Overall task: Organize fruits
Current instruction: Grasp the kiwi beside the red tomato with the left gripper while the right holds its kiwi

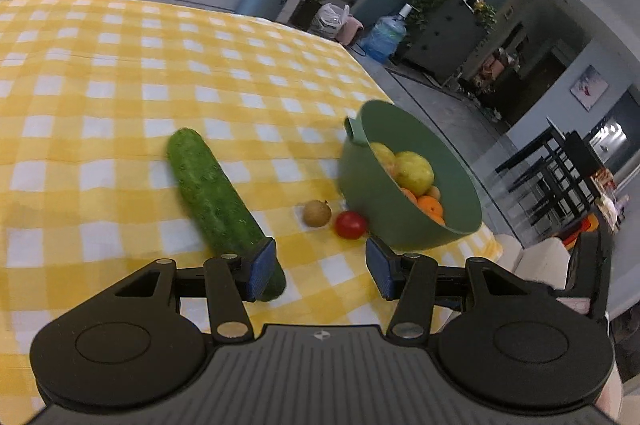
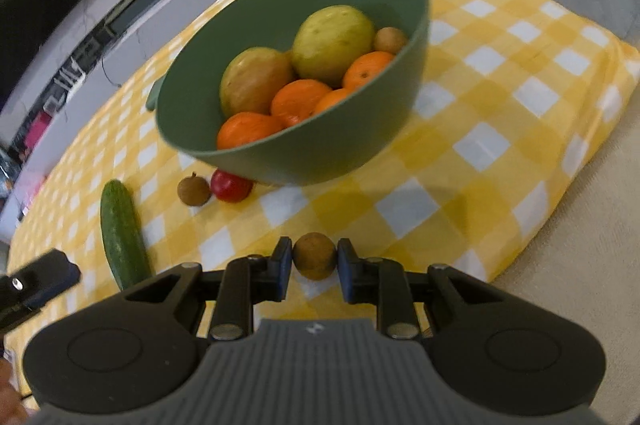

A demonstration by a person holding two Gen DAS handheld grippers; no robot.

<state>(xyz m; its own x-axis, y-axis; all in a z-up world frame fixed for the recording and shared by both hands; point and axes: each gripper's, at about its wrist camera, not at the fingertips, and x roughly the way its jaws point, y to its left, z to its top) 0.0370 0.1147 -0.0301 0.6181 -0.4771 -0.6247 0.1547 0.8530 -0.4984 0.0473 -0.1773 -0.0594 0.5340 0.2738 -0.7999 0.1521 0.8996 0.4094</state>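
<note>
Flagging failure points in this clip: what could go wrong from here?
The small brown fruit is pinched only at its sides by the right gripper; being round, it might slip out on the way to the green bowl. The bowl is already heaped, so it may roll off the oranges.

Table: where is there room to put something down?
Bare cloth spreads wide behind the cucumber, and more lies right of the bowl. It is crowded between them, where a brown fruit and tomato sit against the bowl.
</note>
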